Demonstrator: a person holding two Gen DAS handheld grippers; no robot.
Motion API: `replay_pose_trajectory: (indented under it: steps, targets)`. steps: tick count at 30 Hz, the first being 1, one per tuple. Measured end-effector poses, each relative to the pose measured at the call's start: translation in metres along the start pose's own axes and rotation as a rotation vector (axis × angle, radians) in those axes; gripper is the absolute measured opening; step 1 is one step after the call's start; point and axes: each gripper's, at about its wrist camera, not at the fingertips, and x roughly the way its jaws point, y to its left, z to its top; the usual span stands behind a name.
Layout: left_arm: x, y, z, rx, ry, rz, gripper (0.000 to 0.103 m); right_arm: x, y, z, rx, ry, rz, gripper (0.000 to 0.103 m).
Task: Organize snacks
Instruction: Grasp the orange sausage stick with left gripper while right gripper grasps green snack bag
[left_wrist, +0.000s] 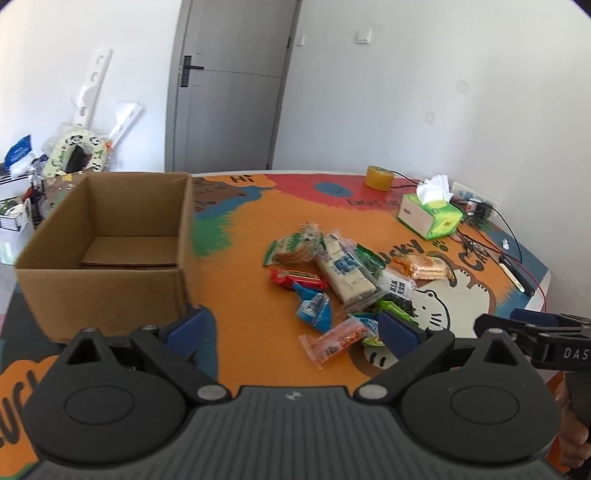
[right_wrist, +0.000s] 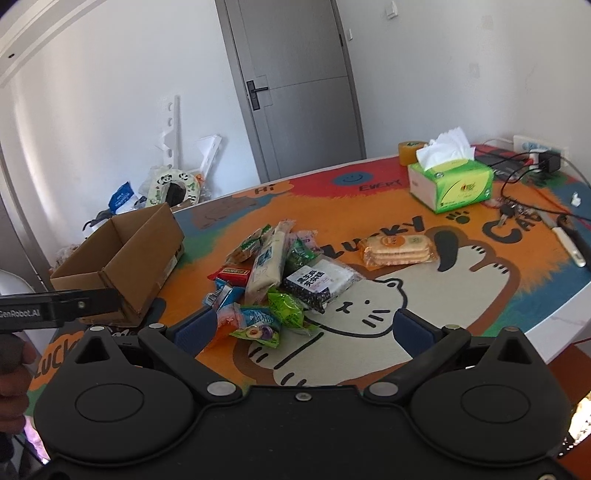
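Note:
A pile of wrapped snacks (left_wrist: 343, 280) lies mid-table on the colourful cat mat; in the right wrist view the snack pile (right_wrist: 280, 273) includes a long white pack (right_wrist: 266, 264), a black-and-white pack (right_wrist: 317, 282) and an orange cracker pack (right_wrist: 397, 249) set apart to the right. An empty brown cardboard box (left_wrist: 107, 251) stands open at the left, and the box (right_wrist: 125, 254) shows at the left edge of the right view. My left gripper (left_wrist: 291, 328) hovers open in front of the pile, holding nothing. My right gripper (right_wrist: 303, 330) is open too, just short of the nearest wrappers.
A green tissue box (right_wrist: 450, 182), a yellow tape roll (left_wrist: 378, 178), keys (right_wrist: 508, 214), cables and a power strip (right_wrist: 541, 149) crowd the table's far right. The table edge (right_wrist: 554, 321) curves close on the right. Clutter sits on the floor behind the box.

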Motion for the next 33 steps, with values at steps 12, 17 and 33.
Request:
replay_pose_trajectory:
  steps: [12, 17, 33]
  targets:
    - [0.046, -0.014, -0.006, 0.025, 0.07, -0.05, 0.089, 0.033, -0.02, -0.006, 0.041, 0.027, 0.001, 0.085]
    - [0.064, -0.019, -0.009, 0.04, 0.102, -0.059, 0.086, 0.042, -0.03, -0.009, 0.069, 0.037, -0.001, 0.085]
    - [0.102, -0.024, -0.015, 0.075, 0.136, -0.069, 0.068, 0.067, -0.035, -0.012, 0.097, 0.064, 0.021, 0.082]
